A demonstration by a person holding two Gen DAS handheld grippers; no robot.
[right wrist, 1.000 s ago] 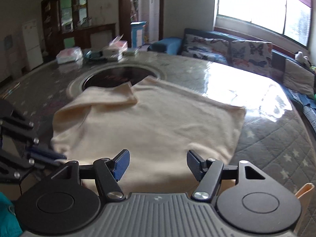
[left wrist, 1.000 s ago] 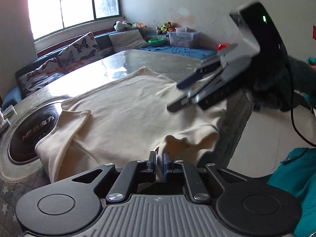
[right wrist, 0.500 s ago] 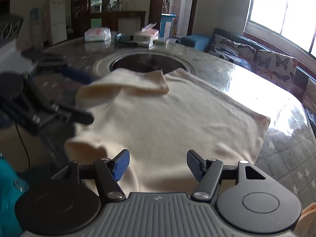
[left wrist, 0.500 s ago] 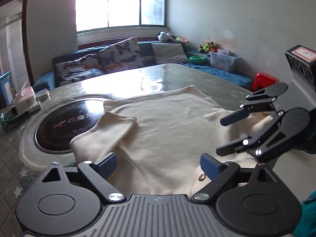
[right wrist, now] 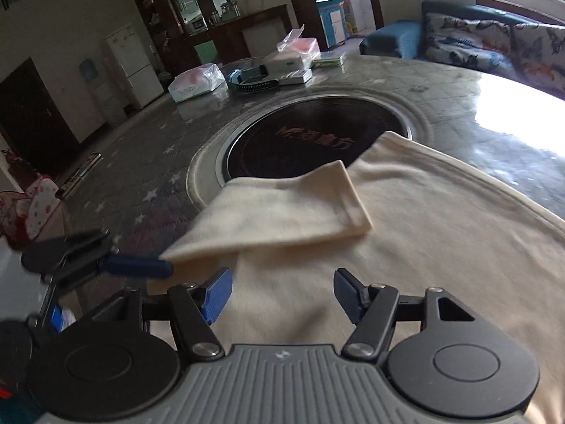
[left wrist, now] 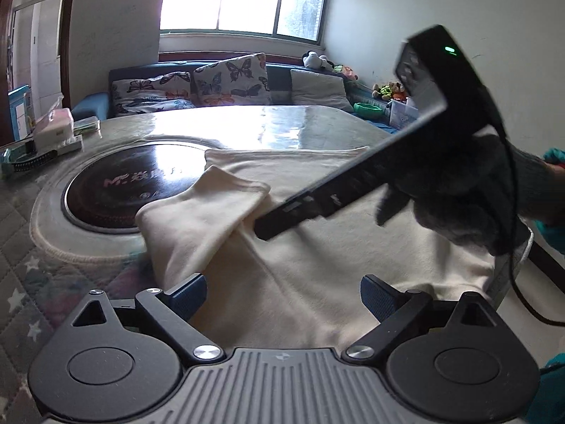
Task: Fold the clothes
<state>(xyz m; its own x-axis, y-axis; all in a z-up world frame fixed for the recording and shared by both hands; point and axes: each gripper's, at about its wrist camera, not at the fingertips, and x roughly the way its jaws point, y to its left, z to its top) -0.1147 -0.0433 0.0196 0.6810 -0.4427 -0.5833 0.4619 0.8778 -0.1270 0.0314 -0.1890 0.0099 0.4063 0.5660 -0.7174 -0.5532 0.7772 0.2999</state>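
Note:
A cream shirt (left wrist: 317, 247) lies flat on the round table, one sleeve (left wrist: 204, 212) folded over onto the body. It also shows in the right wrist view (right wrist: 423, 233), with the folded sleeve (right wrist: 282, 212) in front of the dark centre disc. My left gripper (left wrist: 282, 298) is open and empty, low over the shirt's near edge. My right gripper (right wrist: 282, 295) is open and empty above the shirt, just right of the sleeve. The right gripper's body (left wrist: 353, 183) crosses the left wrist view. The left gripper's fingers (right wrist: 134, 266) show beside the sleeve's near end.
A dark glass disc (right wrist: 317, 137) sits in the table's middle. Tissue packs and boxes (right wrist: 247, 70) stand at the table's far side. A sofa with butterfly cushions (left wrist: 219, 84) runs under the window. The table edge (left wrist: 512, 272) drops off at the right.
My left gripper opened and let go of the shirt's edge a second ago, then swung left. My right gripper moved left over the shirt toward the folded sleeve.

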